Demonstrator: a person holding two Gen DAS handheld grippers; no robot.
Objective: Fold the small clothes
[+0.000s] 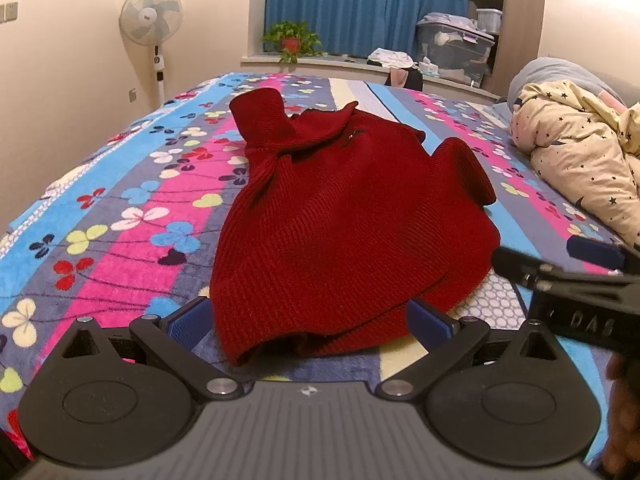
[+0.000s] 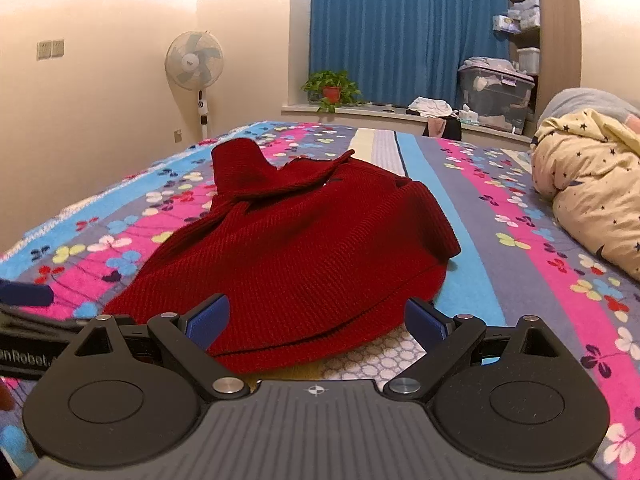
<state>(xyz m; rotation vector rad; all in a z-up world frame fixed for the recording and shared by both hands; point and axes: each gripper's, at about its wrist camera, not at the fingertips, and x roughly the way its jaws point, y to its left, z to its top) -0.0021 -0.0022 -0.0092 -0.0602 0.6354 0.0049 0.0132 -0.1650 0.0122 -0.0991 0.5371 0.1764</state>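
A dark red knitted sweater (image 1: 336, 216) lies spread on the flowered bedspread (image 1: 120, 208), hem toward me, one sleeve raised at the far left and one bent at the right. My left gripper (image 1: 310, 324) is open, its blue pads either side of the near hem. In the right wrist view the same sweater (image 2: 296, 252) lies ahead, and my right gripper (image 2: 318, 318) is open, its pads astride the hem's right part. The right gripper (image 1: 592, 264) also shows at the right edge of the left wrist view, and the left gripper (image 2: 28, 296) shows at the left edge of the right wrist view.
A cream star-patterned quilt (image 1: 580, 152) is bunched at the bed's right side. A standing fan (image 1: 154, 36) stands by the left wall. Beyond the bed are a potted plant (image 1: 292, 40), blue curtains and storage boxes (image 1: 452, 48).
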